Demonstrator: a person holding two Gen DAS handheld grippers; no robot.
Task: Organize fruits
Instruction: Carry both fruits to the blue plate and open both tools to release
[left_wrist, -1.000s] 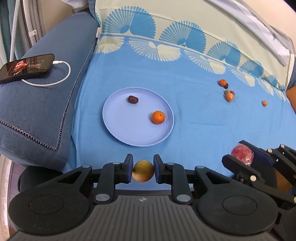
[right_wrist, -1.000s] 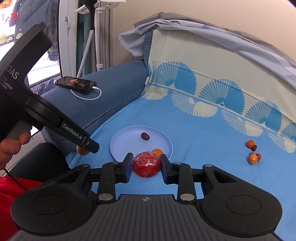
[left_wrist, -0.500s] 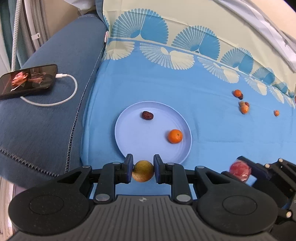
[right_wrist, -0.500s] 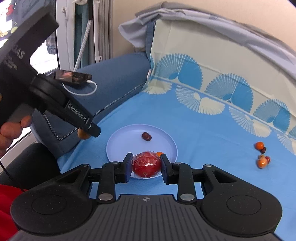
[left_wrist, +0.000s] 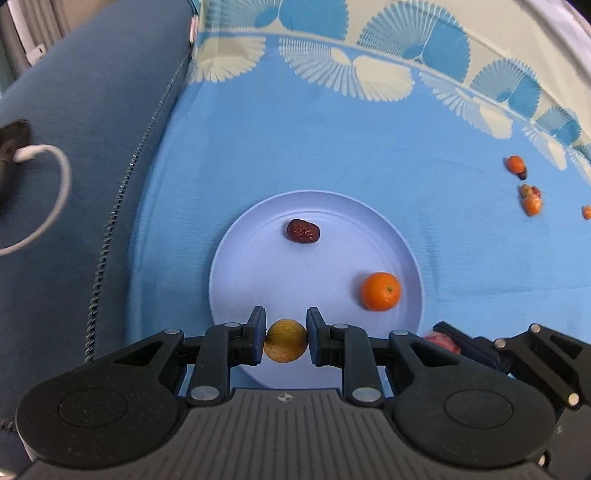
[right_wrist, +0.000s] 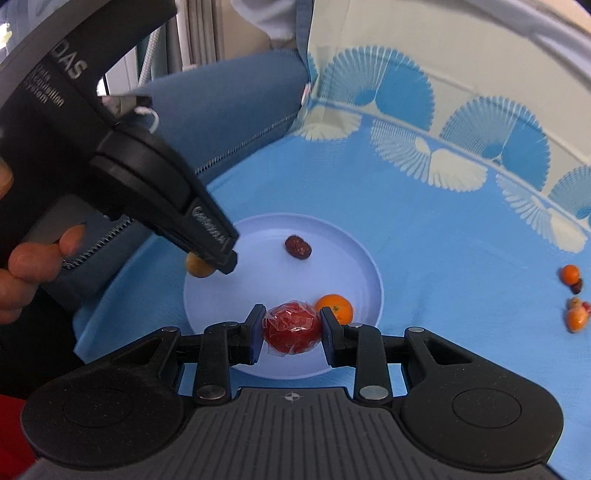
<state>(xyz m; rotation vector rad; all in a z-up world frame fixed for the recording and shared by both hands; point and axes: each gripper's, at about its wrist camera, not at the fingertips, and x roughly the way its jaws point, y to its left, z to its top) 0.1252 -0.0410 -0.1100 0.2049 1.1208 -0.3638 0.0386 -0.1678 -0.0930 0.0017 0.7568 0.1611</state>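
Note:
A light blue plate (left_wrist: 258, 266) (right_wrist: 354, 254) lies on the blue cloth. On it are a dark red date (left_wrist: 303, 231) (right_wrist: 297, 247) and a small orange (left_wrist: 381, 291) (right_wrist: 338, 305). My left gripper (left_wrist: 285, 340) is shut on a yellow-brown round fruit (left_wrist: 285, 340) (right_wrist: 197, 266), held over the plate's near-left rim. My right gripper (right_wrist: 292, 328) is shut on a plastic-wrapped red fruit (right_wrist: 292, 328) (left_wrist: 443, 339), held over the plate's near edge.
Several small orange and red fruits (left_wrist: 528, 192) (right_wrist: 574, 295) lie loose on the cloth at the right. A blue cushion (left_wrist: 74, 147) with a phone and white cable (left_wrist: 44, 162) borders the left. A fan-patterned backrest (left_wrist: 369, 44) rises behind.
Both grippers have moved forward with their fruits, from short of the plate to over its near edge. The plate looms larger in both views.

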